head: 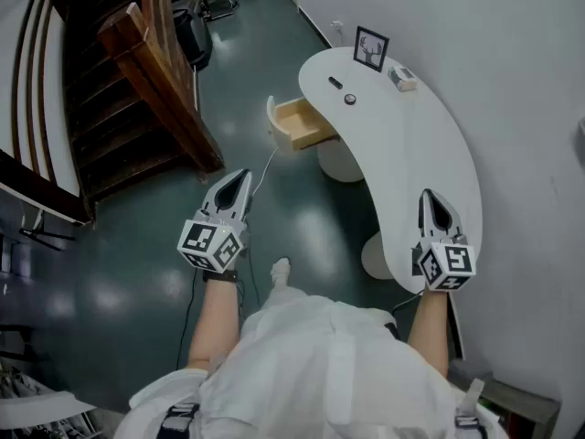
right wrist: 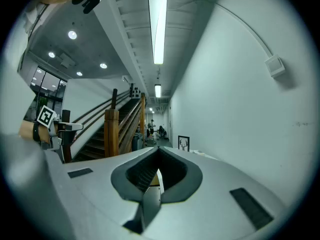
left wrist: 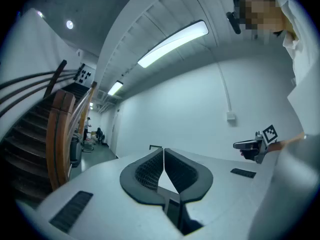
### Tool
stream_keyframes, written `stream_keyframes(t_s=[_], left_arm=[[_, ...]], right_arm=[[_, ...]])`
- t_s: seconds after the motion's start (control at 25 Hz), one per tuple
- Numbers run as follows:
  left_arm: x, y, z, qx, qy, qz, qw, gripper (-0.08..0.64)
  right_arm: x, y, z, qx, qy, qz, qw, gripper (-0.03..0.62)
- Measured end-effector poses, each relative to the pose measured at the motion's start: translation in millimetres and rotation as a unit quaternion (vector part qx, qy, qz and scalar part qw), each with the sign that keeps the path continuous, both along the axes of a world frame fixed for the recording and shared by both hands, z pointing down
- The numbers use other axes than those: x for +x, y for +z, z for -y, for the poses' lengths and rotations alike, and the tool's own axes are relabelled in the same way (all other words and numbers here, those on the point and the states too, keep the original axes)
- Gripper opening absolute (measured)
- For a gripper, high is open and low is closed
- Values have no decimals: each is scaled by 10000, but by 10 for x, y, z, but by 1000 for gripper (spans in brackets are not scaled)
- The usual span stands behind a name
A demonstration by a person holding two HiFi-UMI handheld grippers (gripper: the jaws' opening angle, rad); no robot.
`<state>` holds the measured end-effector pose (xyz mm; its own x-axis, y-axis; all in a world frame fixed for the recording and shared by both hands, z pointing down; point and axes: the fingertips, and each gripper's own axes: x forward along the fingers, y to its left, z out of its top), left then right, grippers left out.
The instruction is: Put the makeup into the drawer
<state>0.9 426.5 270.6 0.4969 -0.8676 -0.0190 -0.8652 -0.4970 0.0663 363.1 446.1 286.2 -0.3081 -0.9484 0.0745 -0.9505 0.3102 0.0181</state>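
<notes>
On the far end of the curved white table [head: 430, 144] lie a small dark tube [head: 335, 82] and a small round dark item [head: 350, 100], both likely makeup. A light wooden drawer [head: 297, 122] stands pulled out from the table's left side, and nothing shows inside it. My left gripper [head: 244, 176] hovers over the floor, well short of the drawer, with its jaws together and nothing between them [left wrist: 163, 150]. Over the table's near end my right gripper [head: 429, 196] is level, shut and empty [right wrist: 159, 149].
A framed deer picture [head: 370, 48] leans on the wall at the table's far end, with a small box [head: 402, 79] beside it. A wooden staircase [head: 137, 80] rises at the left. A thin cable [head: 260, 176] runs over the dark floor. The person's white clothing fills the bottom.
</notes>
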Motion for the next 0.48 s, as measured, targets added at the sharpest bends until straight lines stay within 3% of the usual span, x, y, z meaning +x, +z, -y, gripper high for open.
stream_keyframes(t_s=[0.48], left_arm=[[89, -21, 15, 2, 10, 106, 9999, 20]], right_arm=[[110, 42, 30, -18, -10, 2, 10000, 8]])
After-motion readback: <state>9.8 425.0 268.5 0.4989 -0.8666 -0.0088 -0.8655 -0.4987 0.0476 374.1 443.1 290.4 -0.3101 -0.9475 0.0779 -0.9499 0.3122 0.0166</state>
